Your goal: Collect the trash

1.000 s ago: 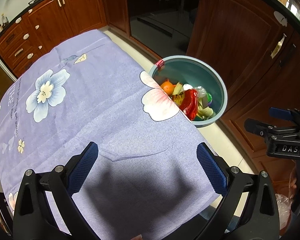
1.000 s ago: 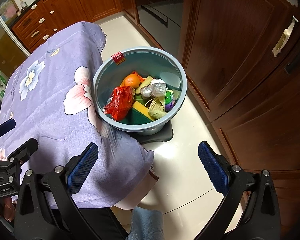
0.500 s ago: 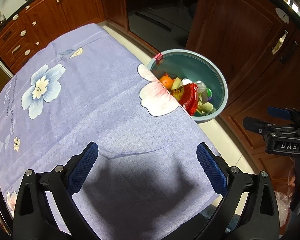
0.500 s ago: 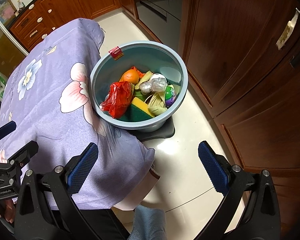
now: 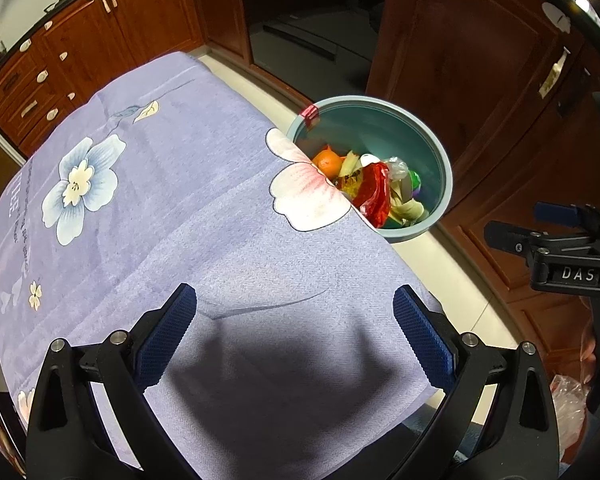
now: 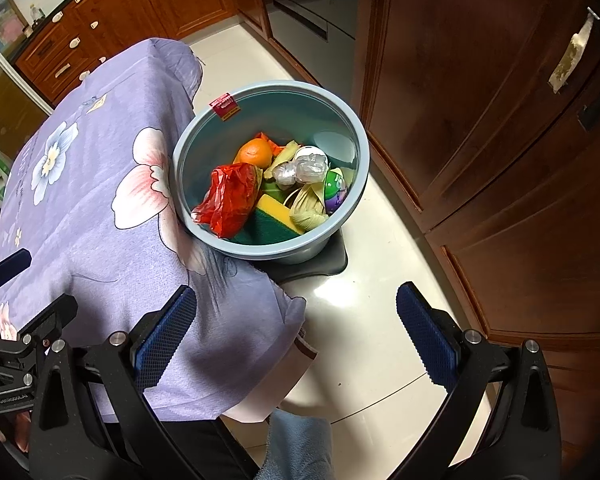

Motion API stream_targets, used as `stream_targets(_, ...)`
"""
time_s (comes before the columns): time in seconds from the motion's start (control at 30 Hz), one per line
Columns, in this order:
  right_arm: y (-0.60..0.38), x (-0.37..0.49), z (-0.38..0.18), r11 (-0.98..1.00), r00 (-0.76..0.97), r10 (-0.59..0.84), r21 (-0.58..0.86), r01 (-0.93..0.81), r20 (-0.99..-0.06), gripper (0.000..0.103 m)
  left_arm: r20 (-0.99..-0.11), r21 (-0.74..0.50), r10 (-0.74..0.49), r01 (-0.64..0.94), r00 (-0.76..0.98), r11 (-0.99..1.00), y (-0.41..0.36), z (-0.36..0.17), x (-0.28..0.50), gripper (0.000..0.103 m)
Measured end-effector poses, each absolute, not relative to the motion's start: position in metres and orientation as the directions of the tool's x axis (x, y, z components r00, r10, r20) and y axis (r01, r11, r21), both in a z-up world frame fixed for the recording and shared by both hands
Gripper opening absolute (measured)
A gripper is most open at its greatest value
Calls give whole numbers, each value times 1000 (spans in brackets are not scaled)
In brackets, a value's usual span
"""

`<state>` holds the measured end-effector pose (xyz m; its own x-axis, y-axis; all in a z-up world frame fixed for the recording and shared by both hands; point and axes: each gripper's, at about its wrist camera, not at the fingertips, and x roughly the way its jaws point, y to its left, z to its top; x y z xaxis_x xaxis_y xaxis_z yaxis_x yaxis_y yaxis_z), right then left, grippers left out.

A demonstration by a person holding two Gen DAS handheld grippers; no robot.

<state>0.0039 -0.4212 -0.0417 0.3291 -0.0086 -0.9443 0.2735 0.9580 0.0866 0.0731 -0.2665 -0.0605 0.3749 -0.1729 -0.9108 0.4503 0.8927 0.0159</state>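
Observation:
A blue-grey bin (image 6: pixel 352 148) stands on the floor by the table's right edge and shows as the bin (image 5: pixel 440 168) in the left wrist view too. It holds a red plastic bag (image 6: pixel 230 198), an orange (image 6: pixel 255 151), a yellow-green sponge (image 6: pixel 274 216), crumpled clear wrap (image 6: pixel 304 168), corn husk (image 6: pixel 308 210) and a purple-green item (image 6: pixel 335 190). My left gripper (image 5: pixel 294 330) hangs open over the purple flowered tablecloth (image 5: pixel 160 200), nothing between its fingers. My right gripper (image 6: pixel 296 330) is open above the cloth's corner and the floor, short of the bin.
Brown wooden cabinets (image 6: pixel 480 100) stand close behind and right of the bin. More cabinets with drawers (image 5: pixel 40 80) run along the far left. A dark base (image 6: pixel 320 266) sits under the bin on the pale floor (image 6: pixel 364 320). Blue cloth (image 6: pixel 300 448) lies near the bottom edge.
Both views have shifted slightly: the bin and tablecloth sit a little lower and nearer the frame centre in the right wrist view. Both grippers stay open and empty.

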Motion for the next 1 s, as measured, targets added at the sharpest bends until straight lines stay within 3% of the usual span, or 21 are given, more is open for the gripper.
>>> stream_targets(1.0,-428,8,-32,959,332,-27,69,275,-943,96,-910,32,-164,457,382,889,-269,-53,73,99)
